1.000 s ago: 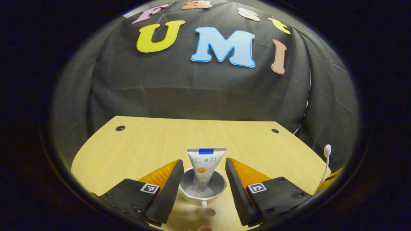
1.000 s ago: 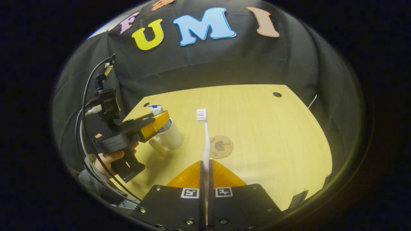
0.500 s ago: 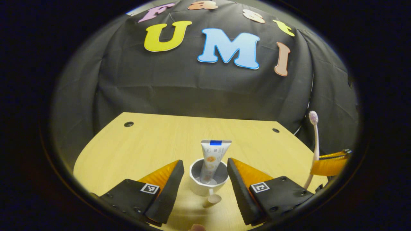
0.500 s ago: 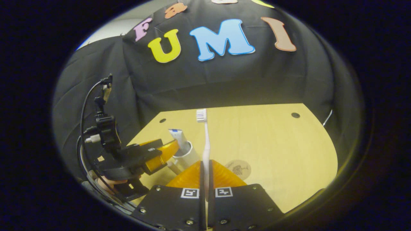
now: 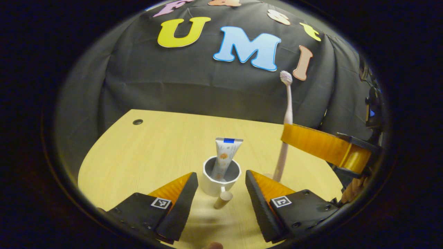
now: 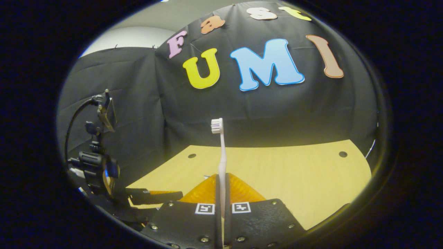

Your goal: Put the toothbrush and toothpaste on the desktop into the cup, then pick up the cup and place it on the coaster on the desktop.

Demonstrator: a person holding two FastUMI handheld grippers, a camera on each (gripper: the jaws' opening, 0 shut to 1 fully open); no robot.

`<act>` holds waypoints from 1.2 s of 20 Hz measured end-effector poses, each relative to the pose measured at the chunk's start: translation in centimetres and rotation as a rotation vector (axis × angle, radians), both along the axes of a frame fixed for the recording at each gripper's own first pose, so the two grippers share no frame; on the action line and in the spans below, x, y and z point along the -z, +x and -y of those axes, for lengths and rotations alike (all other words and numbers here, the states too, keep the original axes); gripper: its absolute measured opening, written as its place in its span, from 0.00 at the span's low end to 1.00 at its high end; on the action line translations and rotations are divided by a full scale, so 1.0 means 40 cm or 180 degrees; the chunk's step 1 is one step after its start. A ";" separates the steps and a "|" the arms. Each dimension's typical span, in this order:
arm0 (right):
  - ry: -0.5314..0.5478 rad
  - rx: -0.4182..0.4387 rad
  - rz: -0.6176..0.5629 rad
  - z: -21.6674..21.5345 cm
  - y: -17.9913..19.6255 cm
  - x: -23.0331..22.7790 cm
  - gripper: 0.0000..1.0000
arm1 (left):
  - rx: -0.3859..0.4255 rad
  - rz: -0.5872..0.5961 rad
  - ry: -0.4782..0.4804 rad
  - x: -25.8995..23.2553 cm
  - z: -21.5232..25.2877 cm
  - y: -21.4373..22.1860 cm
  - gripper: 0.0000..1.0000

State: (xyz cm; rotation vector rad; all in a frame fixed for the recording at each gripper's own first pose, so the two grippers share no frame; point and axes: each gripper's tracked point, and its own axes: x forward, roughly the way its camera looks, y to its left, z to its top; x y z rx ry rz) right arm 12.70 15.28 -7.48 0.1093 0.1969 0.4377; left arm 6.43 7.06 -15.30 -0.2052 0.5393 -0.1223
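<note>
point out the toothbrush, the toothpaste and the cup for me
toothbrush [image 6: 223,155], right gripper view, on the handle below the bristle head
toothpaste [image 5: 225,154], left gripper view, on the tube's printed upper body
cup [image 5: 211,186], left gripper view, on the white outer wall

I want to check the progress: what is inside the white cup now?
The toothpaste stands in the cup, top end leaning over the rim. Its lower end and the cup's bottom are hidden by the wall.

No wording can be read: the toothpaste tube [image 5: 224,157] standing in the cup [image 5: 221,180] carries print too small to make out.
</note>
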 end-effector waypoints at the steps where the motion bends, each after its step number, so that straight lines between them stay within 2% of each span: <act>1: 0.0026 -0.0026 0.0029 -0.015 0.015 0.000 0.04 | 0.0008 -0.0033 -0.0007 0.004 -0.005 -0.015 0.89; 9: 0.0077 -0.0183 0.0183 -0.113 0.109 0.031 0.04 | 0.0006 -0.0258 -0.0199 0.040 -0.007 -0.054 0.90; 18: -0.0184 -0.0146 0.0220 -0.134 0.120 0.087 0.06 | -0.0096 -0.0427 -0.0343 0.076 -0.037 -0.066 0.90; 22: -0.0222 -0.0117 0.0156 -0.125 0.113 0.095 0.21 | -0.0058 -0.0432 -0.0356 0.074 -0.033 -0.065 0.91; 23: -0.0217 -0.0142 0.0162 -0.127 0.110 0.093 0.21 | -0.0047 -0.0429 -0.0350 0.078 -0.032 -0.065 0.90; 24: -0.0208 -0.0149 0.0151 -0.129 0.109 0.091 0.36 | -0.0036 -0.0428 -0.0350 0.077 -0.033 -0.066 0.90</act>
